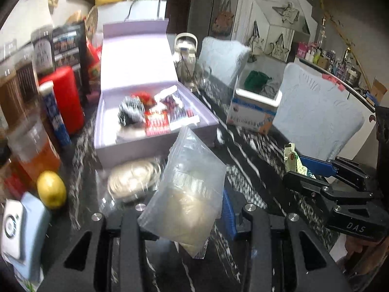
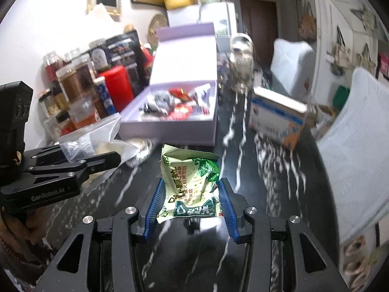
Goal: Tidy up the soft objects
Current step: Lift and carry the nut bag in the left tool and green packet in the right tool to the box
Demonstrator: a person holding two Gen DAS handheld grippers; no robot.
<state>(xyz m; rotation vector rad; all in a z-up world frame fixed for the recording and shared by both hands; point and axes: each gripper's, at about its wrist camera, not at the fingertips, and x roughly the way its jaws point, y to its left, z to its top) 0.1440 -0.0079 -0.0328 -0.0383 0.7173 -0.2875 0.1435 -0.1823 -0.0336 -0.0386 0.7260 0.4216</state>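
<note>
Packet point(image 2: 192, 189) between right jaws, bag point(image 1: 187, 194) between left.

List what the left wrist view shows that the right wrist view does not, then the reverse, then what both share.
Only the left wrist view: a yellow lemon and the green cloth inside the white carton.
Only the right wrist view: the printed front of the green snack packet and both blue pads pressing it.
Both: the open lilac box, the red canister, and the clear zip bag clamped in the left tool.
</note>
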